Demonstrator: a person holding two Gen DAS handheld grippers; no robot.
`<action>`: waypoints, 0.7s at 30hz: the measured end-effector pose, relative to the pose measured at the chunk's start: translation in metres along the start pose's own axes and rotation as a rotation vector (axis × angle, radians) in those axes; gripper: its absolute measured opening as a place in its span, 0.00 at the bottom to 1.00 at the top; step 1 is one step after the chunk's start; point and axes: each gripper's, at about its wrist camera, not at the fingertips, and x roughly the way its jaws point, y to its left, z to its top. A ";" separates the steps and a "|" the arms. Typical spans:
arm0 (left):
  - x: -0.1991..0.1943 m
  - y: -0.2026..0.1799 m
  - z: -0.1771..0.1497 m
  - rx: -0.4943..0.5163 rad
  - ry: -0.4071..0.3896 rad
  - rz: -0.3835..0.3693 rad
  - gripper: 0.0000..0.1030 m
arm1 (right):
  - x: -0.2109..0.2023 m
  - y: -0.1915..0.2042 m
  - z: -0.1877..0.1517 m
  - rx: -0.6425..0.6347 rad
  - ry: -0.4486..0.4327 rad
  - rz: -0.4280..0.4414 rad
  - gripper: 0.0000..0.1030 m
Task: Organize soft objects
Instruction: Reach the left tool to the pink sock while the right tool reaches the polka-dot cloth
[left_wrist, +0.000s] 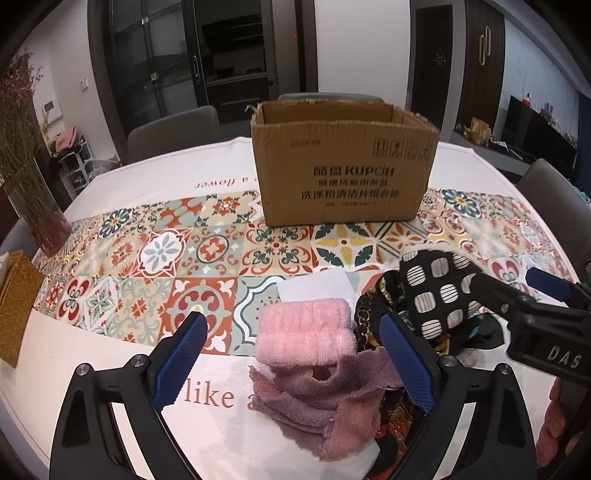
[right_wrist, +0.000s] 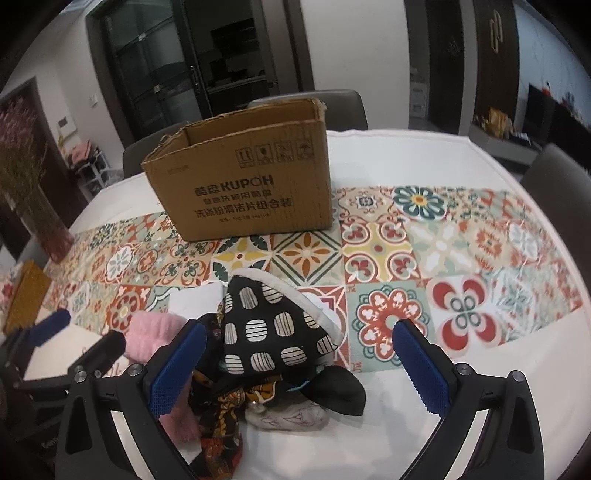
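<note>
**Both grippers open over the pile of soft things**

Left wrist view: Your left gripper (left_wrist: 291, 349) hung with its blue pads wide apart and nothing between them gripped. Between the pads lay the pink fluffy cloth (left_wrist: 304, 330), folded, and beneath it, nearer you, the mauve towel (left_wrist: 321, 402), spread and ragged at its edge. A white cloth (left_wrist: 316, 286) showed just beyond the pink one. To the right, the black spotted cloth (left_wrist: 439, 291) stood up over the dark patterned fabrics (left_wrist: 369, 317), and your right gripper (left_wrist: 532, 299) reached in from the right edge just beside it; from here I could not tell whether it touched. The cardboard box (left_wrist: 343, 173) stood upright and open-topped farther back on the tiled table runner (left_wrist: 207, 254), well apart from the pile. A vase of dried flowers (left_wrist: 40, 218) stood at the far left.

Right wrist view: Your right gripper (right_wrist: 299, 369) was spread open too, holding nothing. The black spotted cloth (right_wrist: 269, 332) rose in a peak between the pads, closer to the left one, on top of the dark patterned fabrics (right_wrist: 225, 406), with a black piece (right_wrist: 340, 391) and a pale grey cloth (right_wrist: 291, 417) at its foot. The pink fluffy cloth (right_wrist: 155, 332) lay to the left, beside your left gripper (right_wrist: 74, 336). The cardboard box (right_wrist: 243, 184) stood beyond the pile, at the back left.
</note>
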 end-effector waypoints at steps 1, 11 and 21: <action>0.003 0.000 0.000 0.000 0.005 -0.001 0.93 | 0.004 -0.003 -0.001 0.019 0.005 0.012 0.99; 0.036 -0.002 -0.001 -0.006 0.051 0.005 0.90 | 0.037 -0.020 -0.006 0.147 0.041 0.073 0.96; 0.054 0.002 -0.010 -0.014 0.104 -0.014 0.83 | 0.054 -0.019 -0.015 0.165 0.075 0.091 0.85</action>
